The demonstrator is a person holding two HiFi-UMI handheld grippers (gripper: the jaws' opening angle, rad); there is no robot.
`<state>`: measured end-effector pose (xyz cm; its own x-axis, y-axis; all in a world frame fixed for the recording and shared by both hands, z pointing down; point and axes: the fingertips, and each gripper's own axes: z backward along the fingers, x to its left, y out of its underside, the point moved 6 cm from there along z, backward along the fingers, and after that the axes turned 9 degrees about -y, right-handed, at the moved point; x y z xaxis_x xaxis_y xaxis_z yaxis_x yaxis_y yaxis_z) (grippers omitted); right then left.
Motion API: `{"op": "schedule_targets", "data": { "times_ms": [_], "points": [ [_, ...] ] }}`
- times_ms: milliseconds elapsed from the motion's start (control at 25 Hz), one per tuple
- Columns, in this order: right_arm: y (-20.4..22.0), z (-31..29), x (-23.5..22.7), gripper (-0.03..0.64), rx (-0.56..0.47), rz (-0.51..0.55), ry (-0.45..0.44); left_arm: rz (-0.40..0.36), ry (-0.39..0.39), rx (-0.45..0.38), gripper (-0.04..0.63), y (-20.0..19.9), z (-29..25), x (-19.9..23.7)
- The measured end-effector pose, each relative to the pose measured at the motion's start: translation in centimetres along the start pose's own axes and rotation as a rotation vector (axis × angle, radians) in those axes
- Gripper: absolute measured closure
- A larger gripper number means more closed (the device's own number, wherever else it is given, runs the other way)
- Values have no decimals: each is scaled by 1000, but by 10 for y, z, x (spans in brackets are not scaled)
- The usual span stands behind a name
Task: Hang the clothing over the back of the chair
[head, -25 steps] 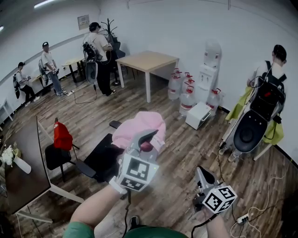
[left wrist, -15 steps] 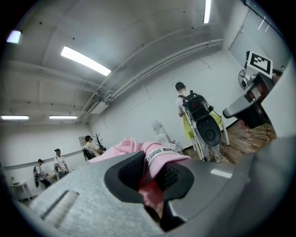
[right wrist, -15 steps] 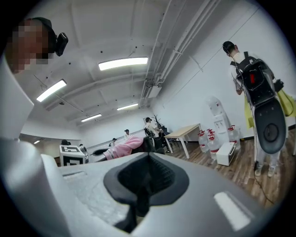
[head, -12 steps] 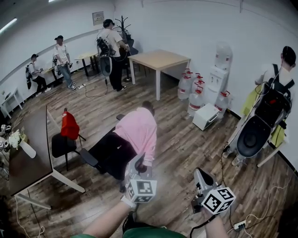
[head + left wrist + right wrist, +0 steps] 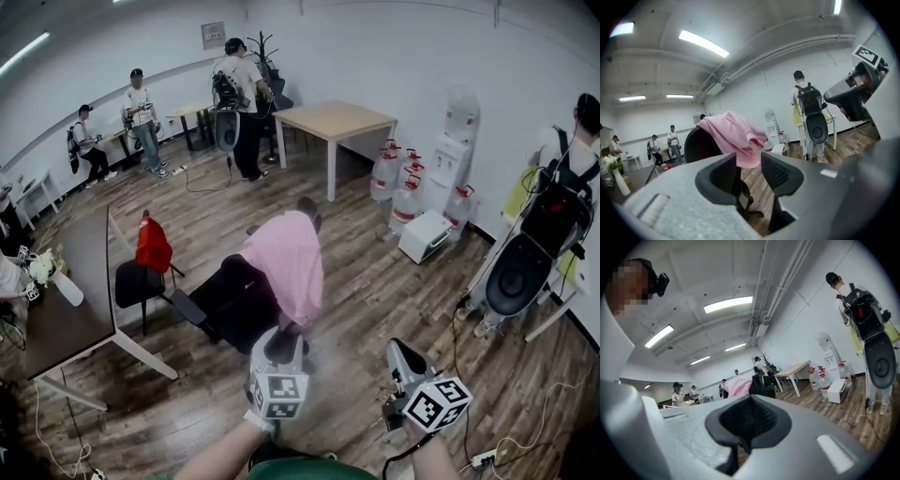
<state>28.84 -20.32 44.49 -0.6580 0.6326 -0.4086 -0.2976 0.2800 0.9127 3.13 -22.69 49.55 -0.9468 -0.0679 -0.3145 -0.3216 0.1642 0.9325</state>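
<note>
On the wood floor (image 5: 375, 300) in front of me stands the black office chair (image 5: 230, 302). The pink clothing (image 5: 286, 267) is draped over its backrest and hangs down the side facing me. My left gripper (image 5: 280, 345) sits just under the hem. Its jaws have just been opening and stand wide apart, with the hem showing just beyond the gap and neither pad pressing on it. My right gripper (image 5: 400, 354) hovers off to the right, well clear of the chair, its jaws clenched together on nothing.
</note>
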Motion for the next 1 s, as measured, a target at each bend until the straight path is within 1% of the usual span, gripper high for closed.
{"op": "schedule_targets", "data": {
  "times_ms": [120, 240, 320, 400, 440, 600, 760, 1000],
  "points": [
    [3, -1, 1, 623, -1, -2, -13, 32, 39, -20, 434, -1, 10, -5],
    [5, -1, 6, 623, -3, 5, -26, 75, 79, -70, 447, -12, 22, -8],
    [5, -2, 11, 623, -5, 25, -32, 101, 109, -101, 472, -21, 28, -8],
    [2, -4, 15, 623, -12, 58, -34, 116, 144, -130, 536, -31, 32, -9],
    [-1, -5, 17, 623, -20, 75, -33, 120, 160, -142, 557, -36, 33, -9],
    [-13, -3, 22, 623, -62, 152, -16, 138, 198, -168, 580, -50, 31, -13],
    [-24, 0, 27, 623, -94, 235, 2, 137, 211, -192, 583, -64, 30, -13],
    [-34, -2, 28, 623, -123, 288, 28, 104, 222, -234, 583, -78, 26, -11]
  ]
}}
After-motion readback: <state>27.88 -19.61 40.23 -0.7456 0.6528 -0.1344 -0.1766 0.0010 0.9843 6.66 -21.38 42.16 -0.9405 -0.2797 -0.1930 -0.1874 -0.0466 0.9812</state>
